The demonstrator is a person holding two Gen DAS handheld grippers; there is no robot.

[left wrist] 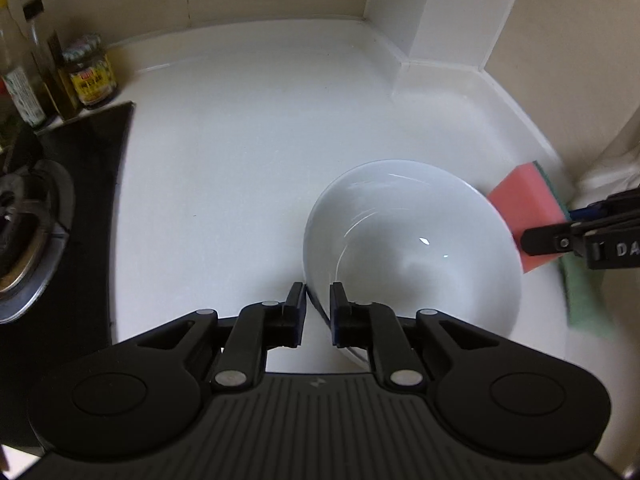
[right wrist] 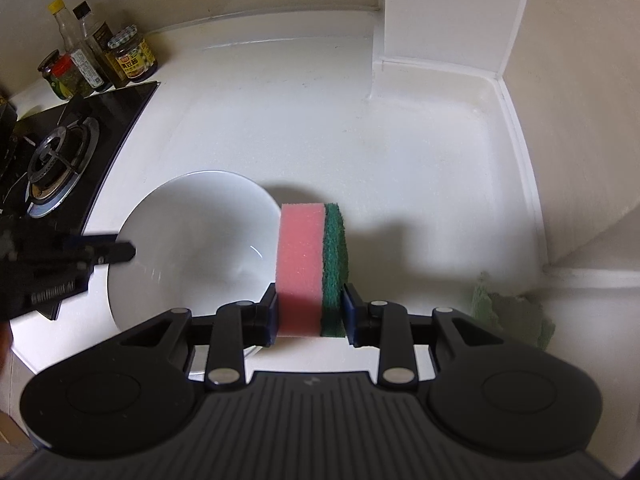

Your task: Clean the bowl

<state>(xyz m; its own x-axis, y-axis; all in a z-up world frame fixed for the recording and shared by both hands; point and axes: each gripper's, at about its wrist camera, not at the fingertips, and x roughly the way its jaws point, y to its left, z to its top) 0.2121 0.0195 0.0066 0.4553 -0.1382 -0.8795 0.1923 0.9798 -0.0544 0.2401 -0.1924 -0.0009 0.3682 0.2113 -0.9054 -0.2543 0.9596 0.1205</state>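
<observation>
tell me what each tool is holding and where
Right tool clamps the pink and green sponge across its near end. Left tool straddles the white bowl rim, open, holding nothing.

Both grippers are showing matte black plastic: the left gripper (left wrist: 318, 312) and right gripper (right wrist: 309, 312) are each carrying ribbed housings, round side discs, silver pivot screws, dark-blue finger pads and white lettering on the side.

the right gripper (left wrist: 552, 240) shows white letters "da" on its side, cut off by the frame edge. the left gripper (right wrist: 116, 252) bears pale lettering that reads roughly "genrobot.ai". the jar (right wrist: 132, 60) has a yellow label with a red patch; its characters are too small to read.
</observation>
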